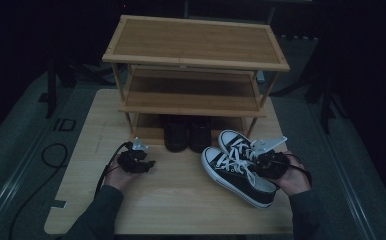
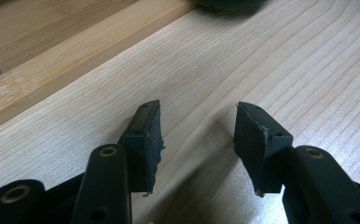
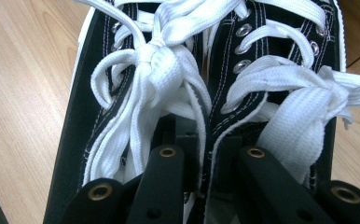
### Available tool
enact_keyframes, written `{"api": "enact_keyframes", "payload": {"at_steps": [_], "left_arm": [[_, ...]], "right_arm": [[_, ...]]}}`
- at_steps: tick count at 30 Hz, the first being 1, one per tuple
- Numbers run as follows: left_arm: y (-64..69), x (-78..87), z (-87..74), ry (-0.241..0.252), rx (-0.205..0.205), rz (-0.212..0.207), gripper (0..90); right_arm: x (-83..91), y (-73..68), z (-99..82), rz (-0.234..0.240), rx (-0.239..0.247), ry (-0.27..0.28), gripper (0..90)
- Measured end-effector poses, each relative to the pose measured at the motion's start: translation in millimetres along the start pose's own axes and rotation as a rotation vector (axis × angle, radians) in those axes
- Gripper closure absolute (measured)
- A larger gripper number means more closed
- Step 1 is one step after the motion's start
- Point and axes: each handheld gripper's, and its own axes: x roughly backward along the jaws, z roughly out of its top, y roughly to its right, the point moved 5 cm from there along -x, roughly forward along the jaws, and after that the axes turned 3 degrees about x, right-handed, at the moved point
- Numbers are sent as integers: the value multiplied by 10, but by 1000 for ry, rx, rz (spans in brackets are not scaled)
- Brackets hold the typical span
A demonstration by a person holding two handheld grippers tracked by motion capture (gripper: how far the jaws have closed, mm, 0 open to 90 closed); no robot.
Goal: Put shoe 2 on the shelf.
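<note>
A pair of black canvas sneakers [image 1: 238,167] with white laces lies side by side at the right of the counter [image 1: 176,200], long axes running from near right to far left, toes toward the bamboo shoe rack [image 1: 196,65]. The right tongs [image 1: 270,164] are clamped together on the sneakers' two inner collars. The left tongs [image 2: 197,133] stand apart, holding nothing, just above bare counter near the rack's bottom shelf, where black boots [image 1: 187,132] stand

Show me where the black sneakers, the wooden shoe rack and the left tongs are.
black sneakers [image 1: 238,167]: high view, white laces.
wooden shoe rack [image 1: 196,41]: high view, top shelf.
left tongs [image 2: 197,128]: left gripper view, midway between tips.
</note>
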Motion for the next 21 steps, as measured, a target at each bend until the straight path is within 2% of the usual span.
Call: {"api": "enact_keyframes", "payload": {"at_steps": [5, 13, 21], "left_arm": [[0, 0, 0, -1, 0, 1, 520], [-1, 1, 0, -1, 0, -1, 520], [-2, 1, 0, -2, -1, -1, 521]], "right_arm": [[20, 22, 59, 28, 27, -1, 841], [123, 76, 177, 43, 74, 7, 840], [238, 84, 277, 81, 144, 26, 839]]}}
